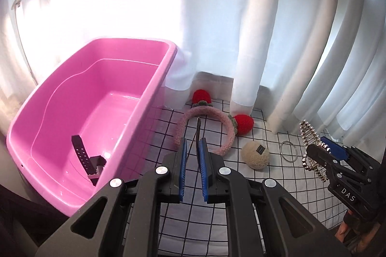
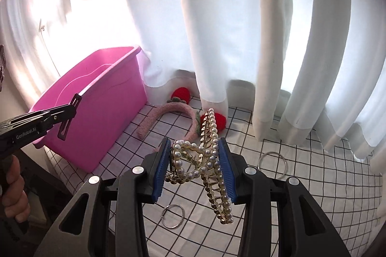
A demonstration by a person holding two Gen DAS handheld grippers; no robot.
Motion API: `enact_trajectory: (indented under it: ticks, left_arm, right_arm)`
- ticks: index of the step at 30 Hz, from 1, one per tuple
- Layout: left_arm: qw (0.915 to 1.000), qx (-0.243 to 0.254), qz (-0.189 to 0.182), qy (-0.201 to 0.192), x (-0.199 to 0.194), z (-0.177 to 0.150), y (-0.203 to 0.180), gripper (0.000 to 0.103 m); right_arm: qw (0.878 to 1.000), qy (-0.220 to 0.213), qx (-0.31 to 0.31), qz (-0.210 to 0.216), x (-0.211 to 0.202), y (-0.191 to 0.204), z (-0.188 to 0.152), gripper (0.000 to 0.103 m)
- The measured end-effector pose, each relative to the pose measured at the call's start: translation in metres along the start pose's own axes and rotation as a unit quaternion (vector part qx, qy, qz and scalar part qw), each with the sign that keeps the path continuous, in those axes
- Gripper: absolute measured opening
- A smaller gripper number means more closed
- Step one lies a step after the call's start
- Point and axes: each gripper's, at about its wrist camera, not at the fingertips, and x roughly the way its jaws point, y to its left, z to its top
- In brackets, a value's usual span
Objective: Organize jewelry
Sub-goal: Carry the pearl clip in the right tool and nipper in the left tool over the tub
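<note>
A pink tub (image 1: 135, 112) stands at the left with a black watch (image 1: 84, 158) on its floor; the tub also shows in the right wrist view (image 2: 115, 78). My left gripper (image 1: 193, 148) is shut on a thin black clip (image 1: 196, 134), held beside the tub's right rim; it also shows in the right wrist view (image 2: 68, 112). My right gripper (image 2: 195, 148) is shut on a pearl claw clip (image 2: 207, 160) above the cloth; it also shows in the left wrist view (image 1: 320, 150) with the claw clip (image 1: 311, 143). A pink strawberry headband (image 1: 217, 121) lies behind.
A checked cloth (image 1: 265, 196) covers the surface. On it lie a beige fluffy ball (image 1: 255, 155), a metal ring (image 1: 289, 151) and, in the right wrist view, two rings (image 2: 272, 161) (image 2: 173, 216). White curtains (image 1: 265, 27) hang close behind.
</note>
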Motion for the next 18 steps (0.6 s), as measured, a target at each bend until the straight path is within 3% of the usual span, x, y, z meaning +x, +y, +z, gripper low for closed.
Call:
enact_trajectory:
  ticks: [9,18]
  left_arm:
    - [0.9959,-0.037,0.074,-0.036,-0.03,0.031,0.099,0.011]
    - [0.9883,-0.074,0.133,-0.012,-0.007,0.04,0.194,0.011]
  right_arm:
    - [0.993,-0.049,-0.067,0.085,0.007,0.107,0.075,0.039]
    - [0.983,-0.025,-0.112,0.144,0.061,0.206,0.109,0.039]
